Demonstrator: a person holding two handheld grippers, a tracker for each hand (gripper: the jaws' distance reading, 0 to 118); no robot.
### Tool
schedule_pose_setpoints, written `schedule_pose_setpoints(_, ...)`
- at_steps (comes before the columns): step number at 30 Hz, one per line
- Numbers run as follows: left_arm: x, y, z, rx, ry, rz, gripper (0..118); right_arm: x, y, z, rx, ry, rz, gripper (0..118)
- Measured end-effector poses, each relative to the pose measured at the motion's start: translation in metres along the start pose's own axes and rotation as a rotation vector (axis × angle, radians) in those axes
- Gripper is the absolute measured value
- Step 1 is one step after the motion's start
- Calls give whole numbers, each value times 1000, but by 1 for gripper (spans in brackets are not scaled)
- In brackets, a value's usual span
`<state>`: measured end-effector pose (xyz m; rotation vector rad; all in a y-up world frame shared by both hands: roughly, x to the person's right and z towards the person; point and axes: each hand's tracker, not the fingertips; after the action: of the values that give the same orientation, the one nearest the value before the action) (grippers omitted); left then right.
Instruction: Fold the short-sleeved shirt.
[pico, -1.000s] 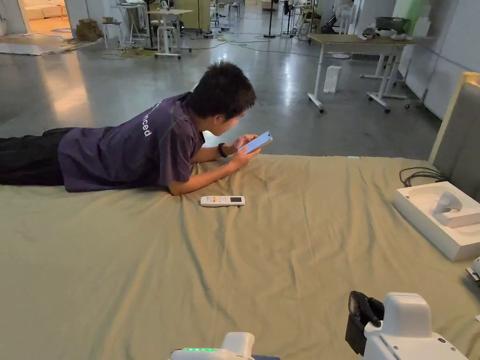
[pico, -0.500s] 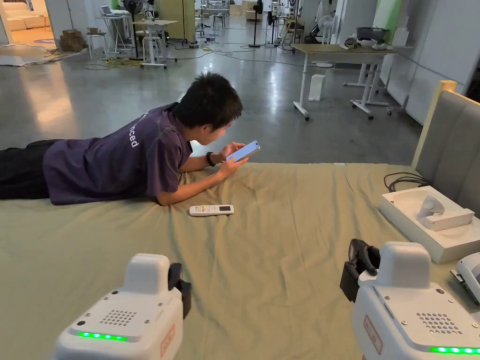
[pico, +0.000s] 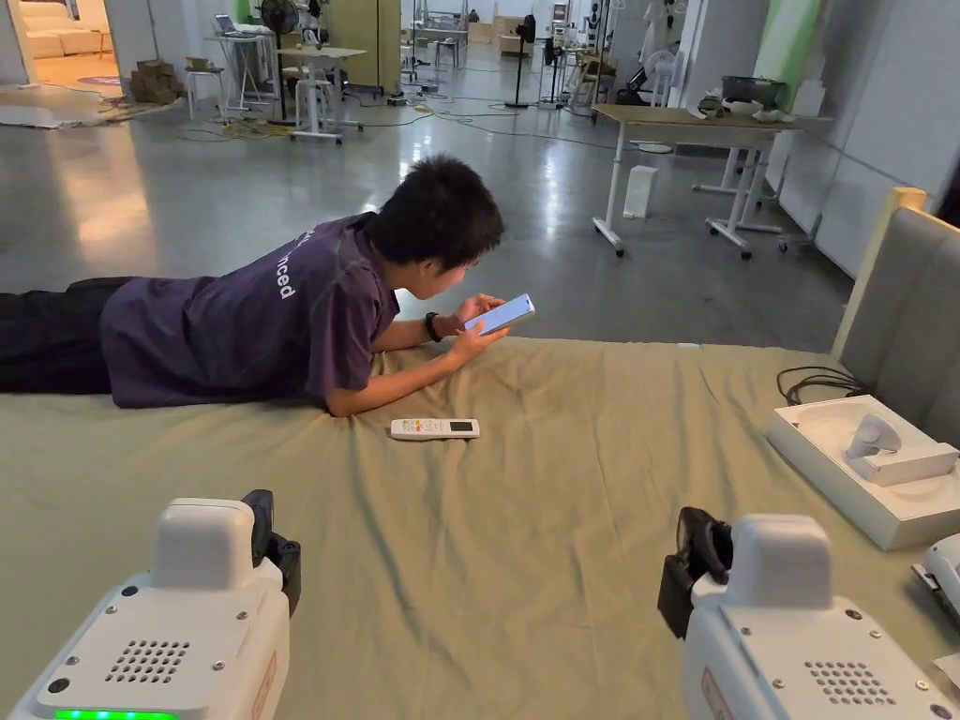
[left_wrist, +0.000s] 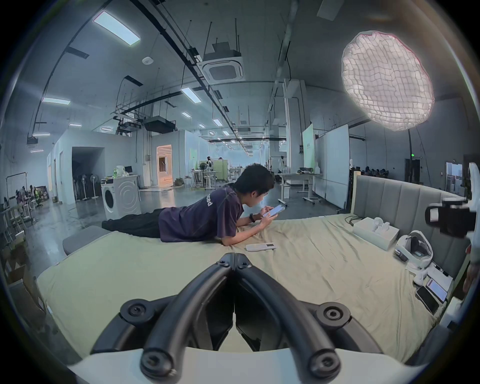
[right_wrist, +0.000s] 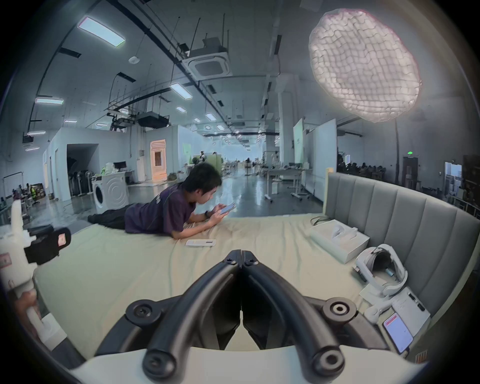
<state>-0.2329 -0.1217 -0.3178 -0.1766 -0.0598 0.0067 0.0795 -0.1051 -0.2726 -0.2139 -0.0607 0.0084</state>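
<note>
Across the wide bed (pico: 562, 525), covered in an olive-green sheet, no short-sleeved shirt lies ready for folding; the one such shirt to be seen is the purple one worn by a person (pico: 281, 319) stretched out along the far edge, propped on the elbows over a phone (pico: 500, 314). By my reading the task has not begun: this is the step before any grasp, with the garment yet to be found or brought onto the sheet. Near the headboard (pico: 905, 309) on the right sits an open white box (pico: 825, 450), and in its moulded tray rests a white controller-like piece (pico: 895, 452); beside it in the right gripper view lie a white headset (right_wrist: 379, 270) and a lit phone-like device (right_wrist: 397, 332). A white remote (pico: 434, 428) lies on the sheet just in front of the person's forearm. Both tools hover low over the near part of the bed, well apart from each other: the left tongs (left_wrist: 235, 261) are closed tip to tip on nothing, and the right tongs (right_wrist: 241, 257) likewise. The next move calls for locating the shirt, spreading it flat on bare sheet, and parting the tongs before any pinch at a hem or shoulder.
</note>
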Motion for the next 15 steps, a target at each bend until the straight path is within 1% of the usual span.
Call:
schedule_pose_setpoints(3,-11,-14,5,-39,8,-6,2,-25,-43,3,-114,67,19,0)
schedule_pose_setpoints(5,-18,-25,9,-70,12,-4,2,-42,-77,2,-205,113,6,0)
schedule_pose_setpoints(8,-28,-40,17,-117,12,2,2,-67,-126,-4,-325,146,50,0)
schedule_pose_setpoints(11,-39,-55,23,-160,4,15,2,-78,-160,-16,-390,124,76,0)
schedule_pose_setpoints(13,-46,-64,26,-193,5,27,2,-80,-175,-27,-414,82,98,0)
schedule_pose_setpoints(14,-49,-69,27,-212,-3,38,2,-81,-181,-32,-421,64,124,0)
schedule_pose_setpoints(15,-52,-73,28,-247,-22,59,2,-80,-187,-38,-445,62,111,0)
